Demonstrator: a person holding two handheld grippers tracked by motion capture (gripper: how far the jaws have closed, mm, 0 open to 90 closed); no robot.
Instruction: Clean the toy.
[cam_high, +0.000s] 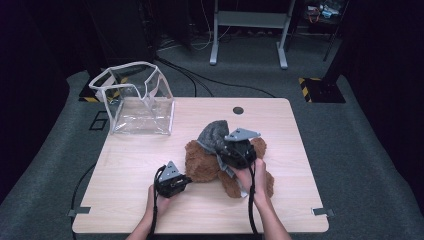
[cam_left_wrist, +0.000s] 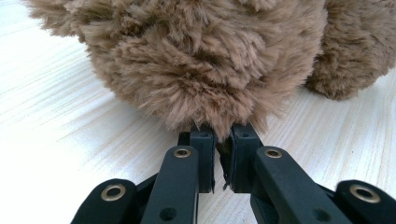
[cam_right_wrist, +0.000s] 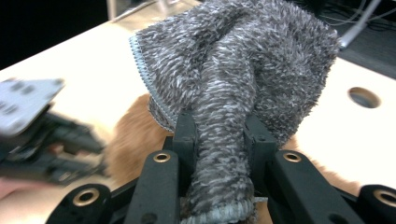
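Note:
A brown plush toy (cam_high: 202, 165) lies on the wooden table (cam_high: 150, 160), near the front centre. A grey fuzzy cloth (cam_high: 214, 134) is draped over its top. My left gripper (cam_high: 186, 180) presses against the toy's left side, jaws nearly closed and pinching a tuft of its brown fur (cam_left_wrist: 205, 70). My right gripper (cam_high: 235, 150) hangs above the toy, shut on a bunched fold of the grey cloth (cam_right_wrist: 224, 140), which rises between its jaws. In the right gripper view, the left gripper (cam_right_wrist: 37, 135) is a blur at the left.
A clear plastic bag with white trim (cam_high: 137, 100) stands open at the table's back left corner. A round cable hole (cam_high: 238, 110) sits near the back edge. A metal table frame (cam_high: 248, 30) stands on the floor behind.

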